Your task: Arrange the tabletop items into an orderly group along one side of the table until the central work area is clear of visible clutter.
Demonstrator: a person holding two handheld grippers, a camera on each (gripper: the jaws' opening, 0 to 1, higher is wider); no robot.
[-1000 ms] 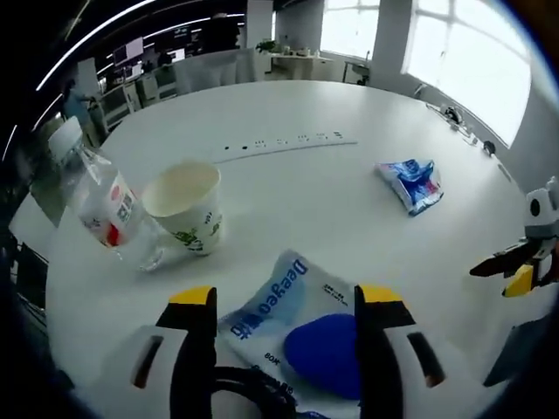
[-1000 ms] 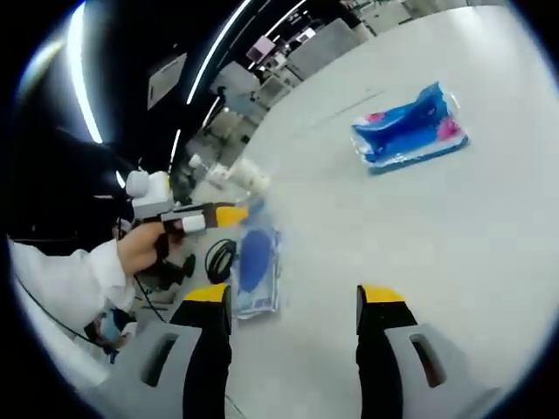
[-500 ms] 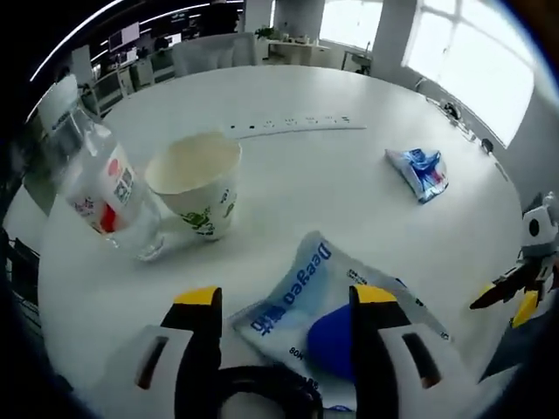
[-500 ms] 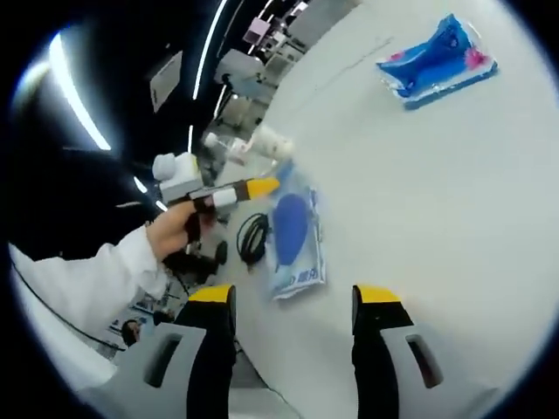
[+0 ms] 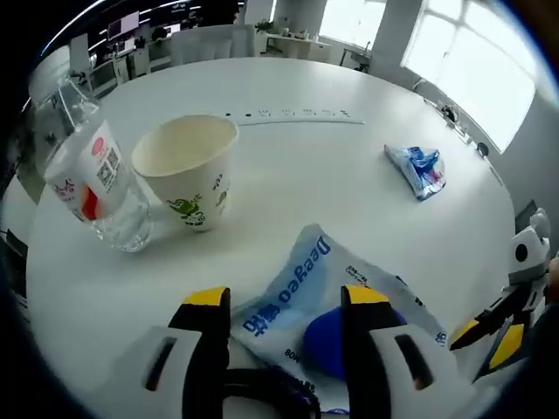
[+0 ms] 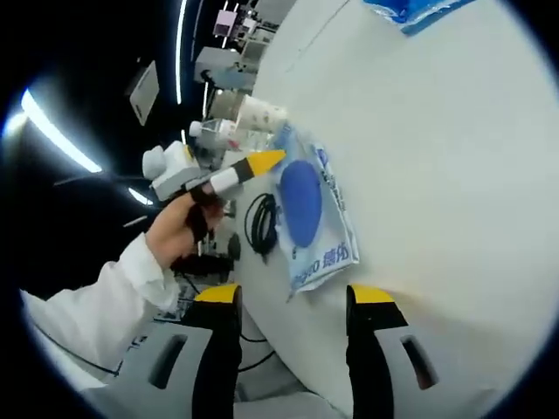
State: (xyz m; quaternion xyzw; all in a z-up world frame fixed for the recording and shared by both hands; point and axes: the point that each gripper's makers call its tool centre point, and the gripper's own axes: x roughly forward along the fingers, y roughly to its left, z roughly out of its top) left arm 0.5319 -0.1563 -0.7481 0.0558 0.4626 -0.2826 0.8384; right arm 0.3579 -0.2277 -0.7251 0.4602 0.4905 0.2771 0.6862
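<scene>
A: Now that the left tongs (image 5: pixel 278 301) have come lower and closer over the pouch (image 5: pixel 301 288), what does that mean for the tidy-up?

B: The pouch, with its blue disc (image 5: pixel 336 345), sits between the wide-open jaws where a second ago it lay just ahead of them, so a pick of the pouch looks to be the step in hand. Nothing is gripped yet.

A: And the right tongs (image 6: pixel 290 301)?

B: Also wide and empty. Their view has swung round towards the pouch (image 6: pixel 312 214) and away from the blue packet (image 6: pixel 419 7), now at the top edge of that view. The left tongs (image 6: pixel 262 161) show there too, held in a hand (image 6: pixel 179 231) with a white sleeve.

A: Where is everything else?

B: On the white bench (image 5: pixel 297 188), the cup (image 5: pixel 185 179) stands upright, with the bottle (image 5: pixel 92 179) tilted just beside it; they already make a small group. The packet (image 5: pixel 419 170) lies well apart on the far side, beyond a power strip (image 5: pixel 293 115).

A: Anything in the way?

B: A black cable (image 6: pixel 260 225) lies at the pouch's near edge, under the left tongs; it could snag a low grasp.
</scene>
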